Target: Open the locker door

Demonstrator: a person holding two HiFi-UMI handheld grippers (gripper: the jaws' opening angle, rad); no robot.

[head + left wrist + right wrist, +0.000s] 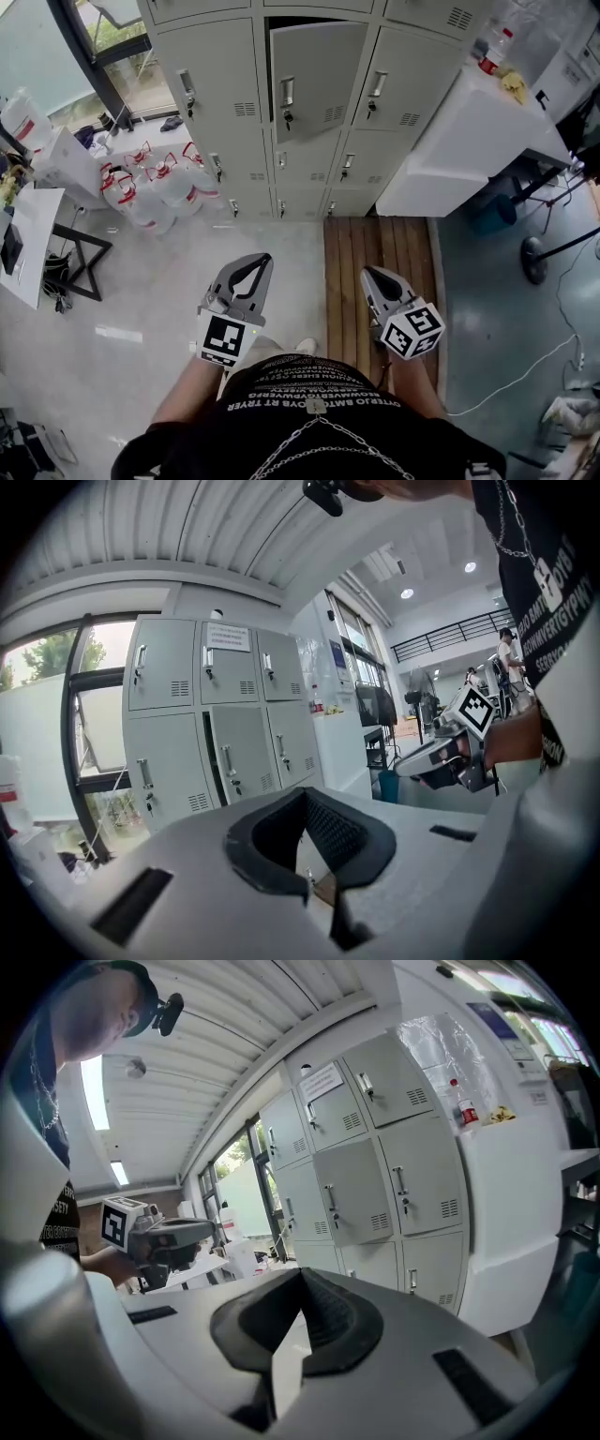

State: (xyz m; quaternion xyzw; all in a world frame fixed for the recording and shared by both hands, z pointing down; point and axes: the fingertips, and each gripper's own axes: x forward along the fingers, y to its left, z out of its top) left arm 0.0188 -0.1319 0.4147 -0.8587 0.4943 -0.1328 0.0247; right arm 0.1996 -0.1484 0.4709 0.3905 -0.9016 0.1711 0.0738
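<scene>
The locker bank (225, 103) stands well ahead of both your grippers, beyond their tips. Its middle locker door (317, 80) hangs ajar, ahead of the two tools and roughly between them. Water jugs (150, 192) cluster ahead and to the left of your left gripper (255, 266). That gripper and your right gripper (368, 274) both have their jaws closed together, holding nothing.

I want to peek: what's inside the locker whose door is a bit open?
Only a dark gap shows above the ajar locker door; the door covers everything inside.
</scene>
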